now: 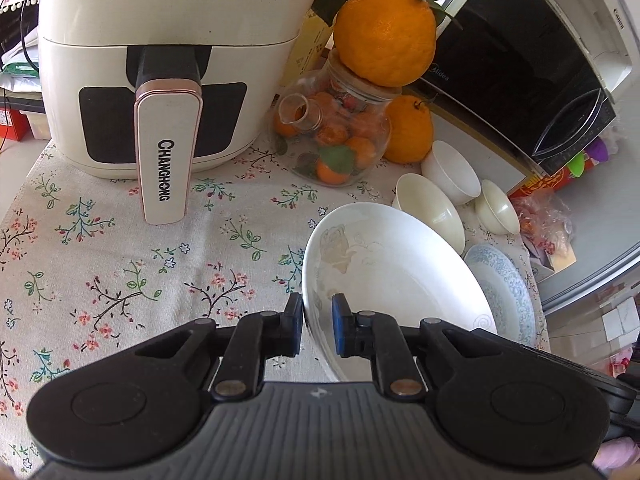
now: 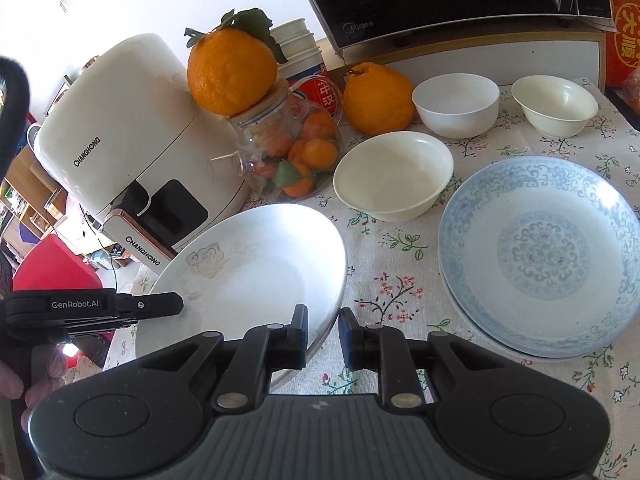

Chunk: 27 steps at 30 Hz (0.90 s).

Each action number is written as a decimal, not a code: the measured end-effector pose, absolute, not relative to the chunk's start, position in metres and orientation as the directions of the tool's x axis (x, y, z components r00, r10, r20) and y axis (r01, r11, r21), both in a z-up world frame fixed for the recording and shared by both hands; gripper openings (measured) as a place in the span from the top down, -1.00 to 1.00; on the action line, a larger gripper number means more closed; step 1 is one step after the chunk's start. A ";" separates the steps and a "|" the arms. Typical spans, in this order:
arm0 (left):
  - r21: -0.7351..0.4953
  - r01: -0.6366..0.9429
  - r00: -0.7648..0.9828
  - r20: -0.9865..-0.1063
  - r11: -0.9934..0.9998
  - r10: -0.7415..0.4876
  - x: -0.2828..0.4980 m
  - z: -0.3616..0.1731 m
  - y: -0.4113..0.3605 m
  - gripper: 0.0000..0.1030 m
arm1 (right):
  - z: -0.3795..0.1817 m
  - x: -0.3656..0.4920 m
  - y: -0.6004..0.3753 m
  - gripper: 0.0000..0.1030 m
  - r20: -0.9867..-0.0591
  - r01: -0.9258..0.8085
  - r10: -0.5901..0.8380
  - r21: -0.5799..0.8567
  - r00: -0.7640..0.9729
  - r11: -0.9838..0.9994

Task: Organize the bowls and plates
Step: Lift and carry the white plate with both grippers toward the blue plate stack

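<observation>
Both hand-held grippers pinch the white plate's rim: left hand-held gripper [image 1: 317,326] at lower centre, right hand-held gripper [image 2: 323,334] likewise. The white plate [image 2: 256,264] hangs tilted, left of the blue plate [image 2: 540,256] on the surface [image 2: 384,264].

white plate [image 2: 256,268]: white, faint pale flower print near the rim
patterned plate [image 2: 540,256]: white with light blue scrollwork and a round blue medallion
large bowl [image 2: 394,176]: cream
two small bowls [image 2: 456,104]: one white, one cream
tablecloth [image 1: 120,264]: off-white, pink blossoms, green leaves, dark twigs
air fryer [image 1: 160,52]: cream, black panels, rose-gold handle trim
citrus fruit [image 1: 384,36]: orange, green leaves
gripper pads [image 1: 339,326]: blue
</observation>
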<state>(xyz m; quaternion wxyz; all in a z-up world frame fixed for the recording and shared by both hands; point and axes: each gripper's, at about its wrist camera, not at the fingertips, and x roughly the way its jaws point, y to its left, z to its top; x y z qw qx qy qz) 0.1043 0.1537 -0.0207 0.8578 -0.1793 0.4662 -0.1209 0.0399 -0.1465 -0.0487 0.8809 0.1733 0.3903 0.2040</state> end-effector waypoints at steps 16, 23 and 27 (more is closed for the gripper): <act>-0.470 0.084 0.551 -0.713 0.878 -0.434 0.119 -0.014 0.097 0.74 | -0.037 0.050 -0.206 0.69 -0.591 -0.147 0.455 0.495 0.666 0.856; -0.485 0.111 0.549 -0.697 0.867 -0.461 0.125 -0.017 0.071 0.74 | -0.037 0.053 -0.237 0.69 -0.583 -0.106 0.431 0.507 0.689 0.855; -0.488 0.120 0.544 -0.697 0.865 -0.468 0.128 -0.020 0.054 0.74 | -0.038 0.053 -0.252 0.69 -0.584 -0.077 0.412 0.511 0.699 0.856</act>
